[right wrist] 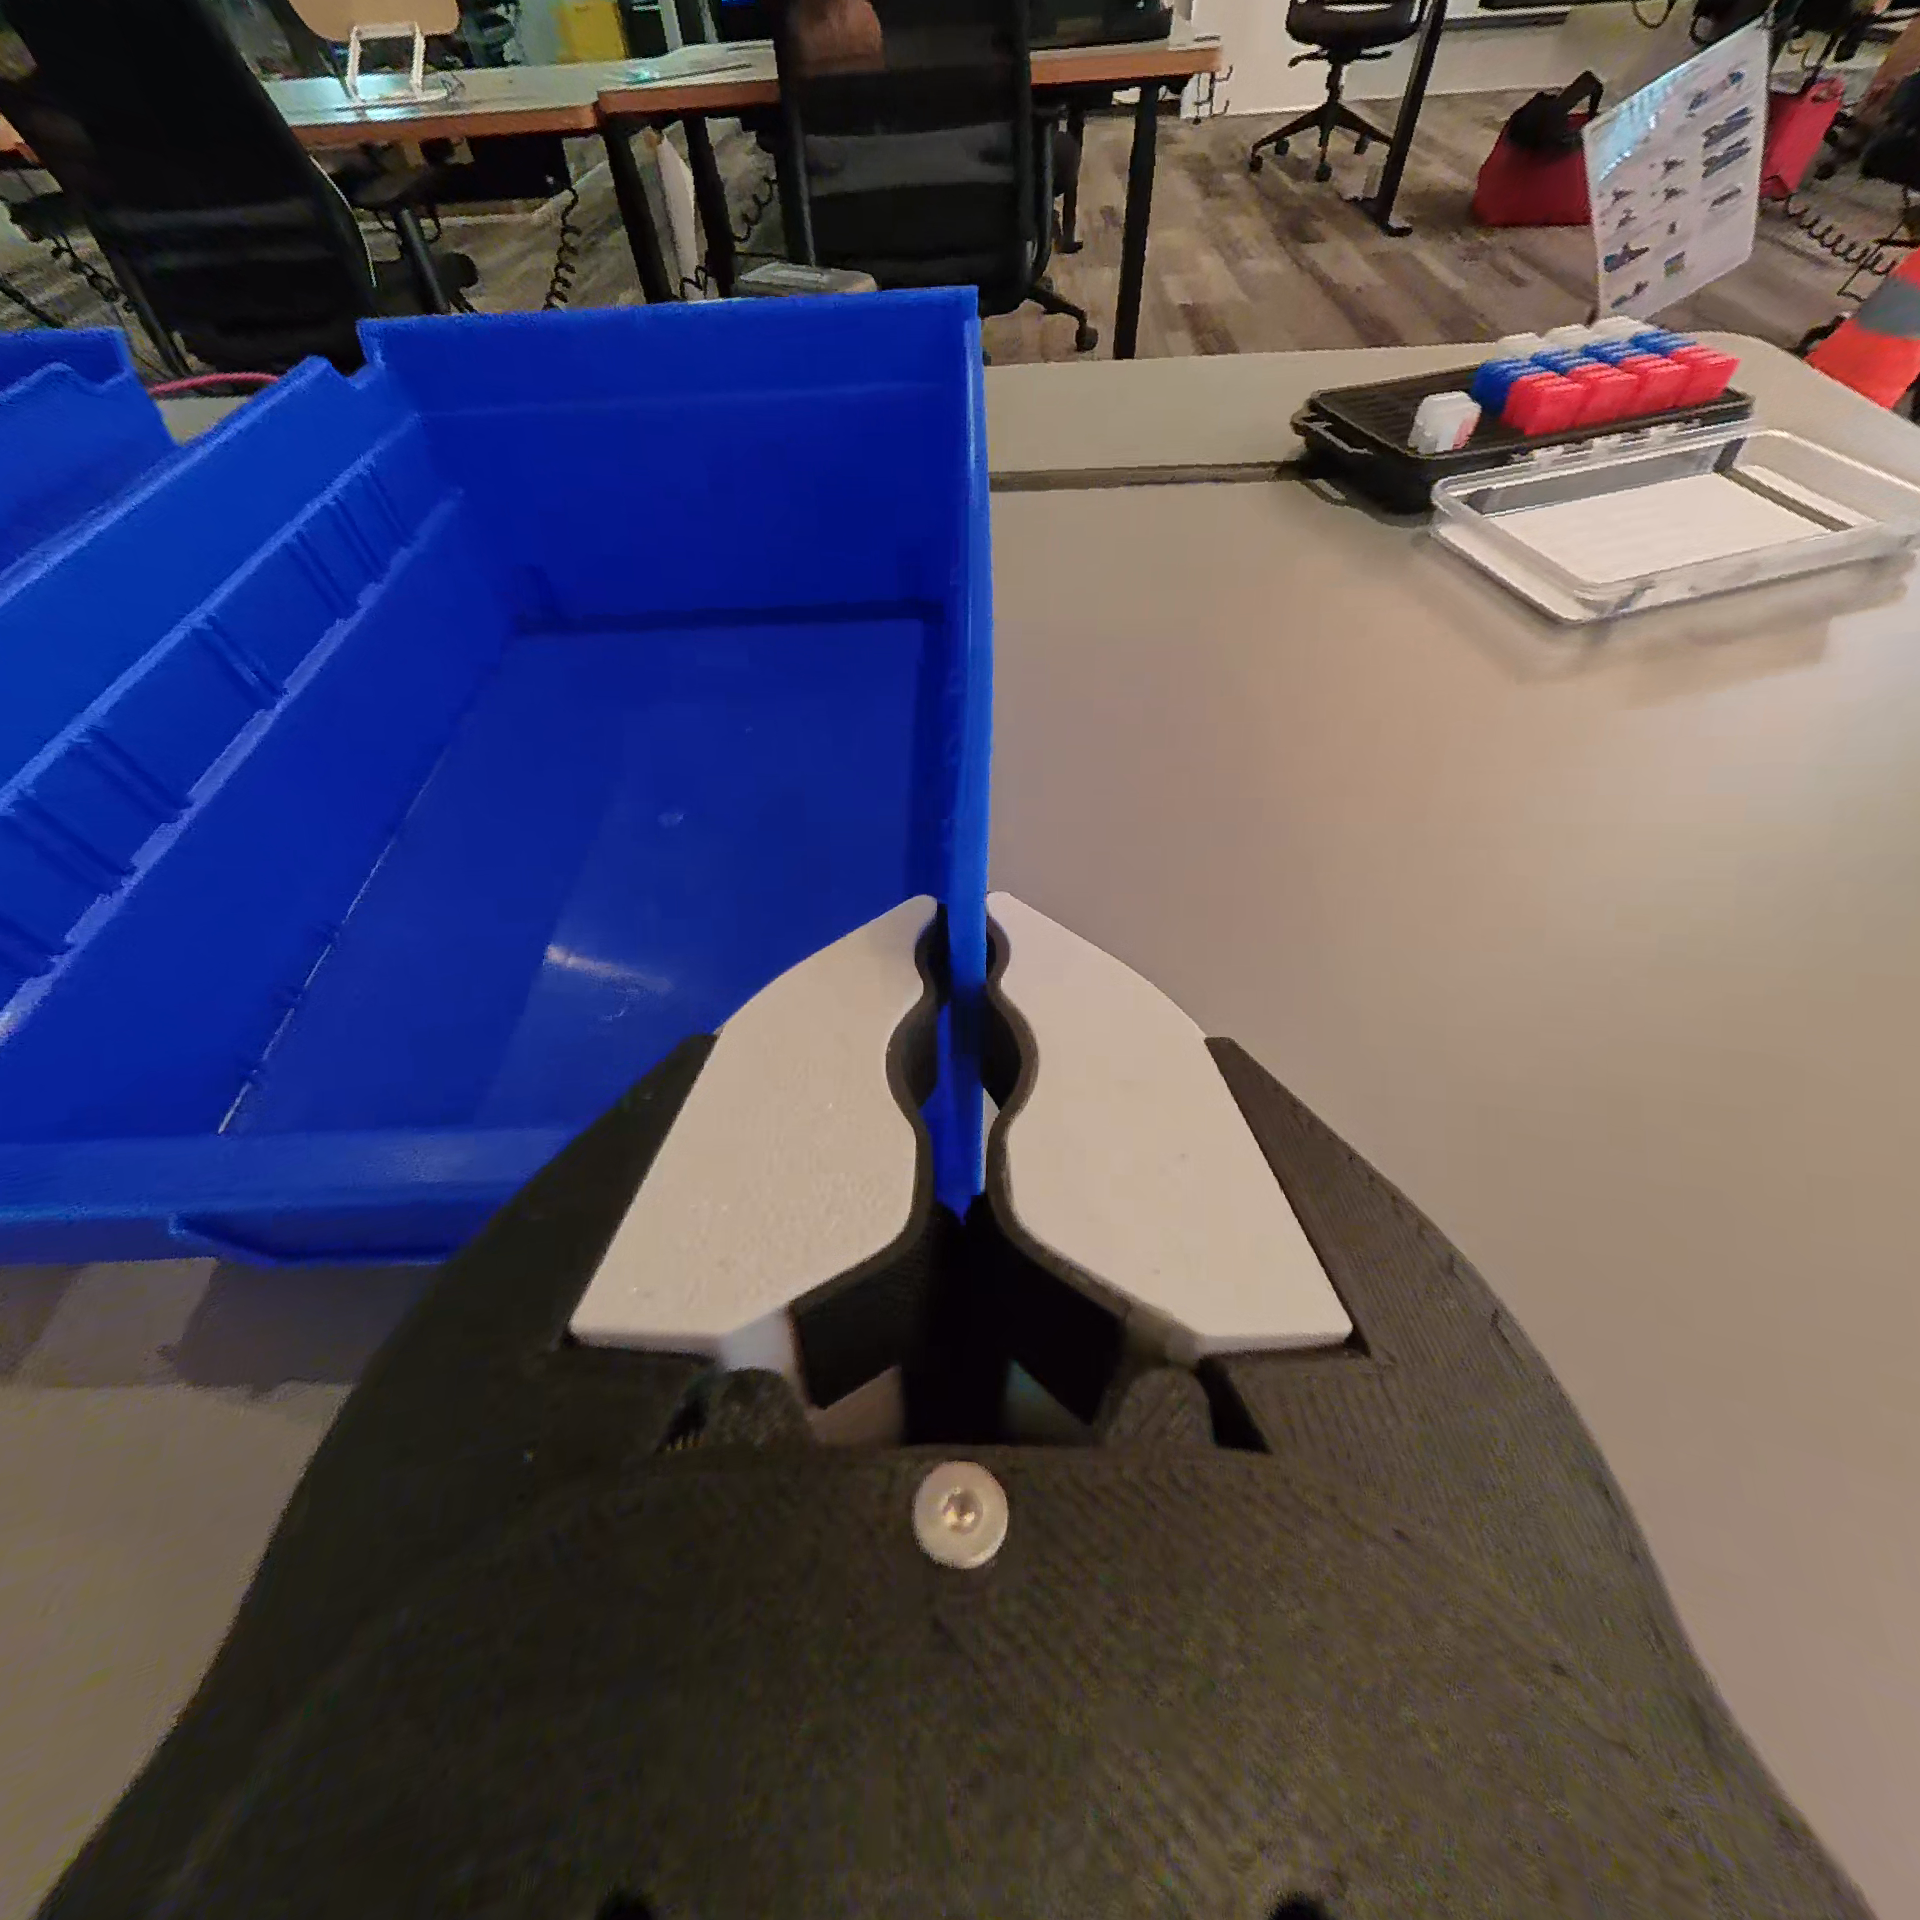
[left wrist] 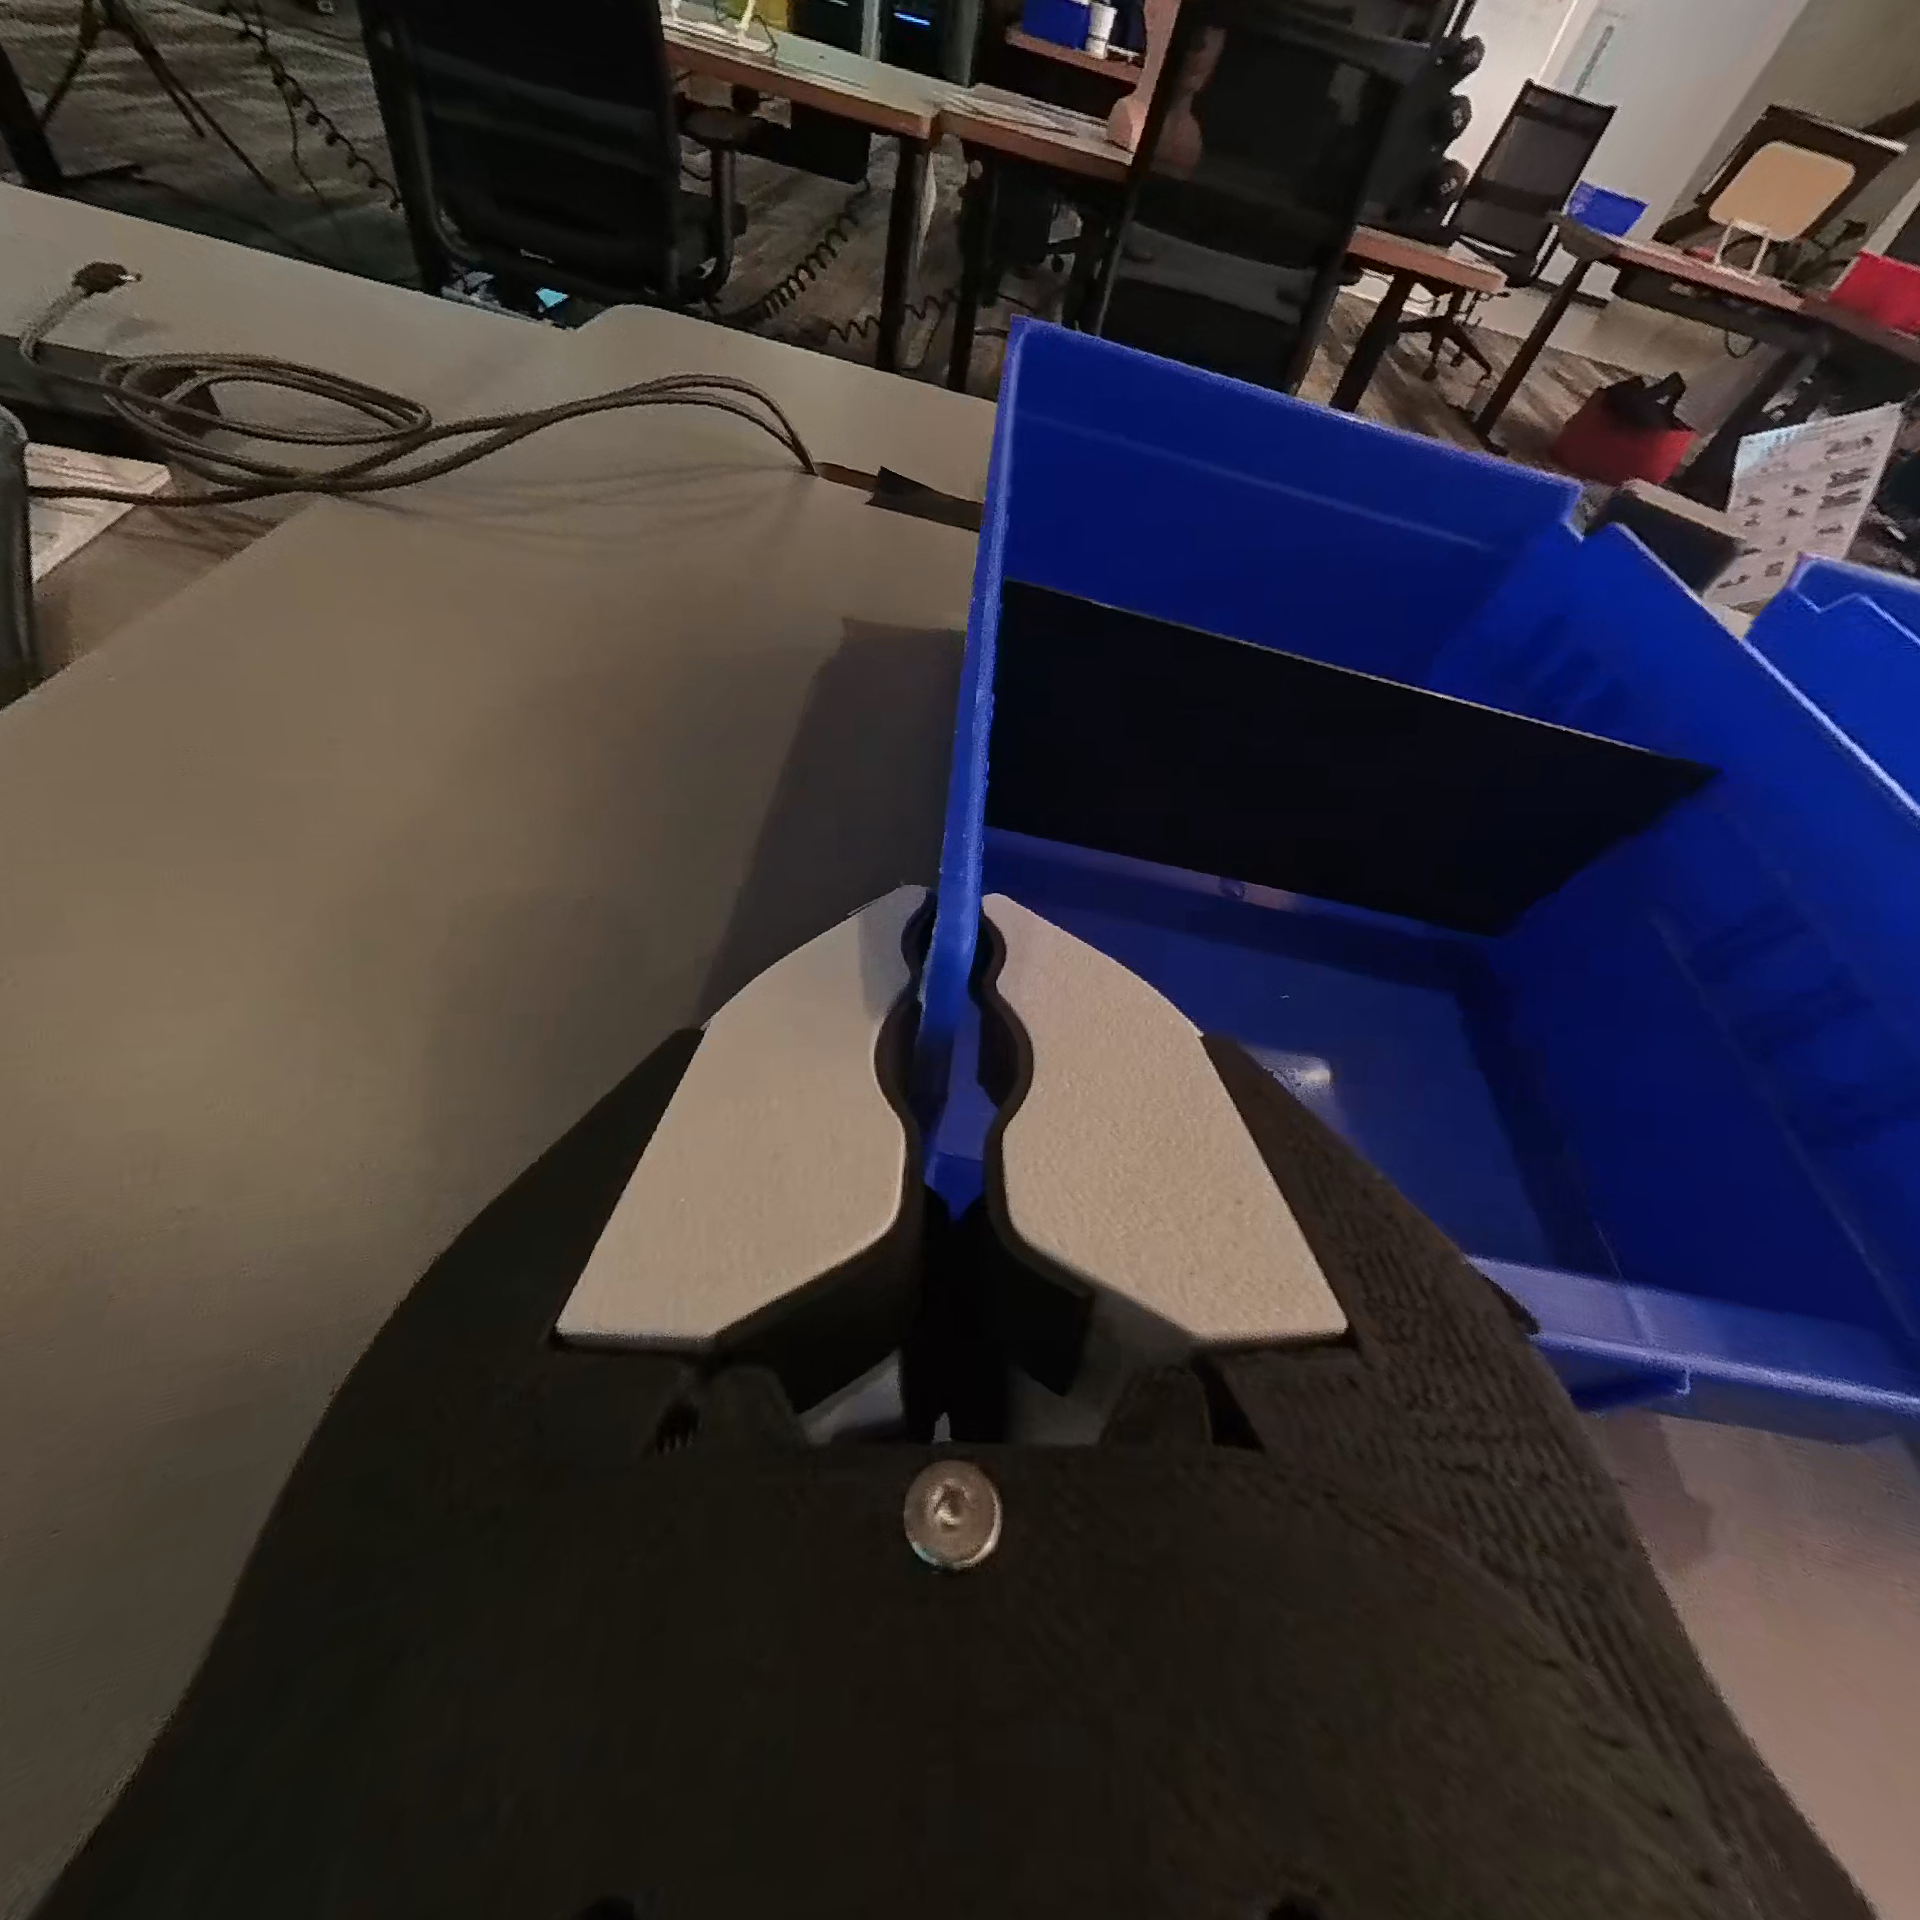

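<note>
The left tongs point(left wrist: 951, 997) are clamped on the left side wall of a blue bin point(left wrist: 1351, 1091), one grey finger point(left wrist: 758, 1164) outside the wall and the other inside, the thin wall edge running up between them. The right tongs point(right wrist: 961, 997) grip the bin point(right wrist: 520, 831) in the same way on its right side wall, with one finger point(right wrist: 1143, 1174) outside over the tabletop point(right wrist: 1455, 935). The bin sits on the grey tabletop point(left wrist: 416, 831); whether it rests fully or is raised a little cannot be told. In the left wrist view a dark panel point(left wrist: 1299, 769) stands across the bin's inside near the far end. A second blue bin point(right wrist: 62, 416) lies just beside the first, on its left. On the tabletop to the right, well apart, a black case point(right wrist: 1517, 426) holds red, blue and white blocks, with a clear lid point(right wrist: 1662, 530) lying open next to it. To the left a coiled brown cable point(left wrist: 270, 426) lies on the tabletop. Chairs and desks stand behind.
</note>
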The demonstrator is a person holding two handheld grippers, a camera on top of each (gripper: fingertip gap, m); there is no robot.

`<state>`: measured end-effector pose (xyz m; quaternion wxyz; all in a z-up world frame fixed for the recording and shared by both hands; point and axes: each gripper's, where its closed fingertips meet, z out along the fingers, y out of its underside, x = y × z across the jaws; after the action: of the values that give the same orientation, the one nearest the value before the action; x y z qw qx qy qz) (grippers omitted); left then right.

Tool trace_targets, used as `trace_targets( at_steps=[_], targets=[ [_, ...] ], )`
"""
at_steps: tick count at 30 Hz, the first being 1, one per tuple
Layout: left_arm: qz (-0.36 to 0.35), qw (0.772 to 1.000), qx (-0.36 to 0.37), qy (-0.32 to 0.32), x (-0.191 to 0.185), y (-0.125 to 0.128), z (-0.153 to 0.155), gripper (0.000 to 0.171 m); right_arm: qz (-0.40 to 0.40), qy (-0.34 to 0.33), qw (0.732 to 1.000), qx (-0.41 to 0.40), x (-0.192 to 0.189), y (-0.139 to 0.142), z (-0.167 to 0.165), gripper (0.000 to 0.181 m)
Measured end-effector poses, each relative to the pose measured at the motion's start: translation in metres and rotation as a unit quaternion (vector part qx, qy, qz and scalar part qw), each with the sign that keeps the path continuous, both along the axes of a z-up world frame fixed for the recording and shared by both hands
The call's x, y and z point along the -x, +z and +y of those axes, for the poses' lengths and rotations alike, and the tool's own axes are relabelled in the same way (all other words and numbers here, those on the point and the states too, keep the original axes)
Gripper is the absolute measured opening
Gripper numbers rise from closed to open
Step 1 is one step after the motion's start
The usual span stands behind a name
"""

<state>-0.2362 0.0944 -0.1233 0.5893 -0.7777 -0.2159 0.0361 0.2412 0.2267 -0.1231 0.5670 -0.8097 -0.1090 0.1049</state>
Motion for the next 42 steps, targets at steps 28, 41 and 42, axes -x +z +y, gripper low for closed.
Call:
trace_targets(
  at_steps=[28,41,42],
  targets=[
    [0.024,0.999,0.018,-0.012,0.030,-0.005,0.041,0.004,0.000,-0.008,1.000,-0.017,0.024,-0.003,0.050,0.003],
    [0.050,0.998,0.033,-0.017,0.038,-0.005,0.040,0.004,-0.029,-0.006,0.999,-0.032,0.021,-0.003,0.049,0.004],
    [0.050,0.998,0.034,-0.018,0.038,-0.005,0.040,0.004,-0.029,-0.005,0.999,-0.031,0.020,-0.003,0.049,0.004]
  ],
)
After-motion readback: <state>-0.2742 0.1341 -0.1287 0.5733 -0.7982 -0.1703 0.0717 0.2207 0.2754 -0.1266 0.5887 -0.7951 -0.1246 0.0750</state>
